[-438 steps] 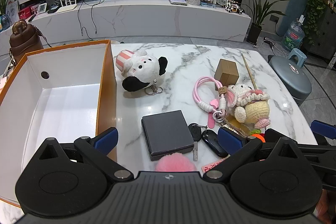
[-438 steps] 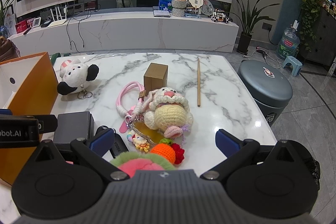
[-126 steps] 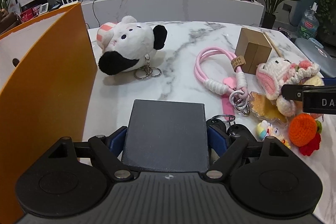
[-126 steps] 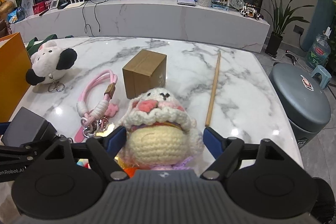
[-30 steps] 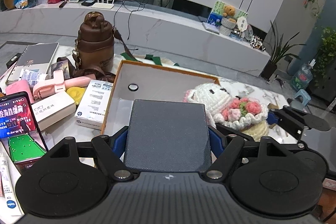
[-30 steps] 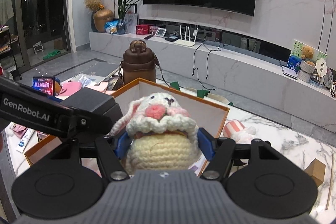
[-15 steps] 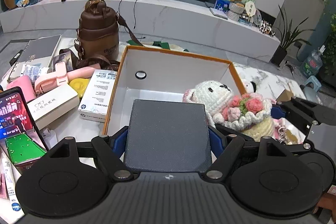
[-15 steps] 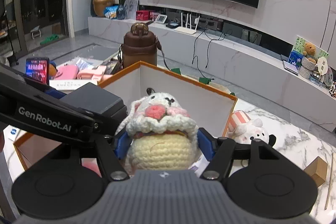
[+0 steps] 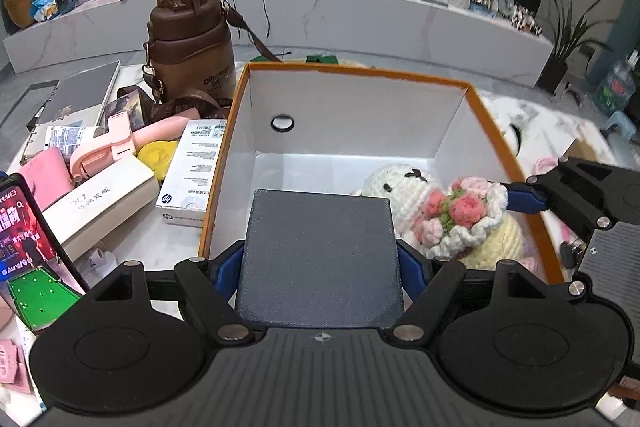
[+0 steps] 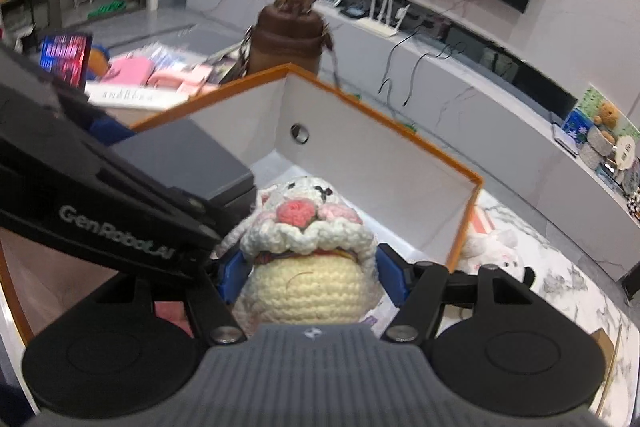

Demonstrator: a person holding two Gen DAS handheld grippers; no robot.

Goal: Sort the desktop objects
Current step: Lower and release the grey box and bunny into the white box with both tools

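Observation:
My left gripper (image 9: 318, 265) is shut on a dark grey flat box (image 9: 320, 255), its blue pads pressing both sides, held over the near edge of the orange box (image 9: 240, 95) with white inside walls. My right gripper (image 10: 310, 275) is shut on a crocheted cream bunny doll (image 10: 308, 259) with pink flowers. In the left wrist view the bunny doll (image 9: 452, 215) hangs inside the orange box at its right side, with the right gripper (image 9: 520, 197) reaching in from the right. The right wrist view shows the grey box (image 10: 188, 155) and the left gripper's arm at left, over the orange box (image 10: 464, 223).
Left of the orange box lie a brown bottle (image 9: 190, 43), a white HP carton (image 9: 192, 171), a white case (image 9: 100, 211), pink items (image 9: 132, 143) and a lit phone (image 9: 28, 235). A white and black plush (image 10: 496, 251) lies on the marble table right of the box.
Both grippers have sunk and tilted down toward the orange box with their loads; the box fills more of both views and the bunny doll now sits lower, within its walls.

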